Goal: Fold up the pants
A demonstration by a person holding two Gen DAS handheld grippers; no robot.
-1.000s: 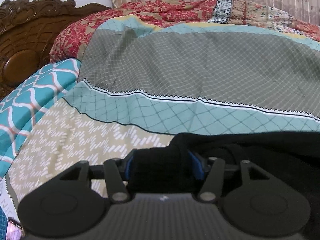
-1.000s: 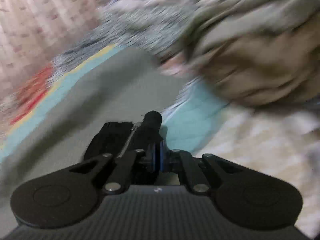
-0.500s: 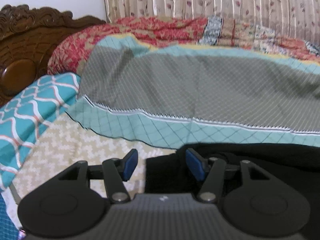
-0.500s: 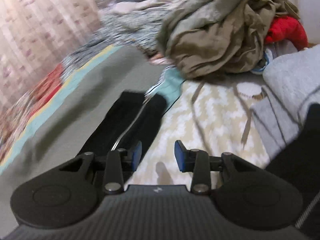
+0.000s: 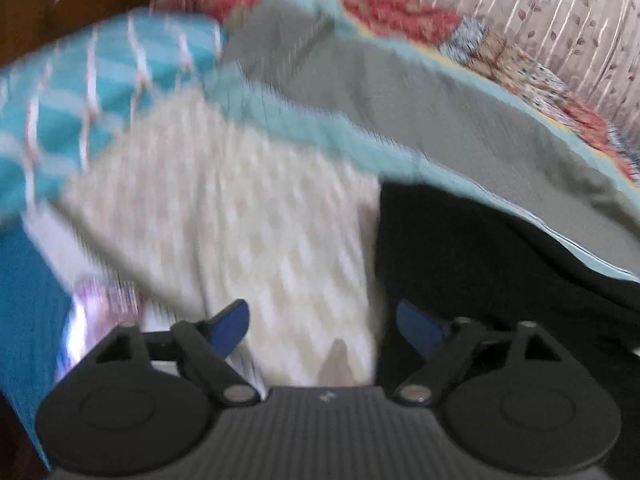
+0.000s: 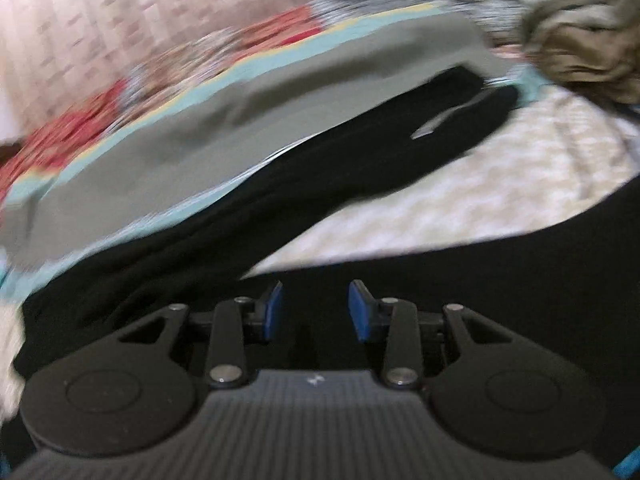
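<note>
Left wrist view, blurred: opening jaws clear the pants (image 5: 500, 264) edge.

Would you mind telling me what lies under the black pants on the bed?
The pants lie on the bedspread: its grey band along their far edge, its cream zigzag part on the near side. Whatever is directly beneath the fabric is covered.

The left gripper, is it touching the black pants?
Apart. In the left wrist view the left gripper is opening over bare bedsheet; the black pants lie beside it.
</note>
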